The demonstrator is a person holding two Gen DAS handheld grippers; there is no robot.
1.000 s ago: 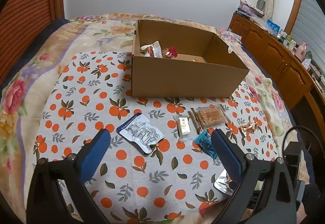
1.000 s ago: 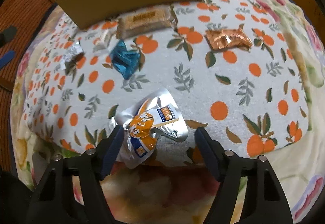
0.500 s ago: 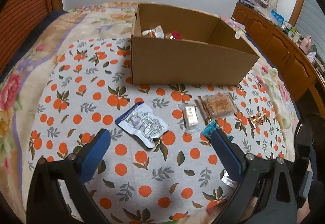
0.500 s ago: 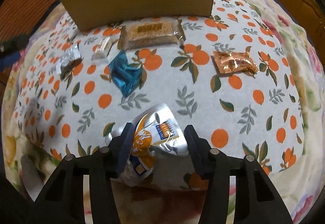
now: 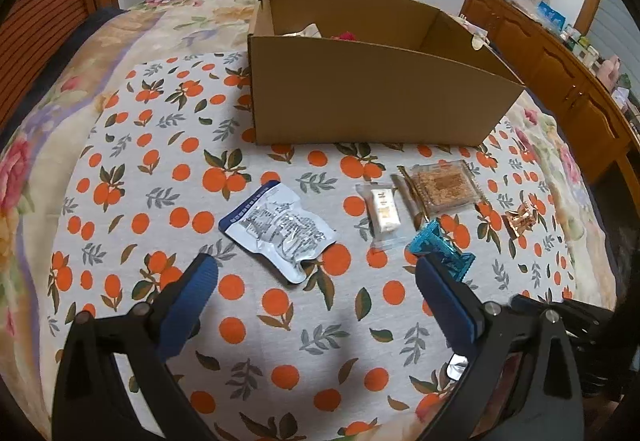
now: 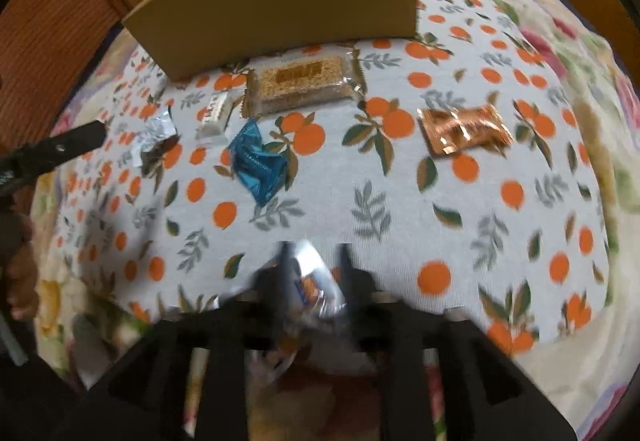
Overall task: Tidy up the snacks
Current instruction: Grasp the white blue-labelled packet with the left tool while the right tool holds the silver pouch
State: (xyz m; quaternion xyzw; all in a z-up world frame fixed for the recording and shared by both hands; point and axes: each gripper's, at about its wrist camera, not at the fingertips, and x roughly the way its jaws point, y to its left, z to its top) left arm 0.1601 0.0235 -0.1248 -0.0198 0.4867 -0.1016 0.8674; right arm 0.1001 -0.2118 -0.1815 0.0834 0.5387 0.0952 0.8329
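The right gripper [image 6: 312,265] is pinching a silver foil pouch [image 6: 316,281] at the near edge of the orange-print cloth [image 6: 400,201]; the view is blurred there, so the hold appears to be on the pouch's upper part. The left gripper [image 5: 316,273] is hovering with its fingers spread wide and empty above a white-and-blue pouch [image 5: 280,229]. A teal wrapper [image 6: 258,161], a copper wrapper [image 6: 464,129], a small white bar [image 5: 385,207] and a clear cracker pack [image 6: 304,81] are lying between the grippers and the cardboard box [image 5: 372,97]. The foil pouch is probably light, crinkly and slippery, so pinching across a sealed edge, not the puffed middle, should be holding it best.
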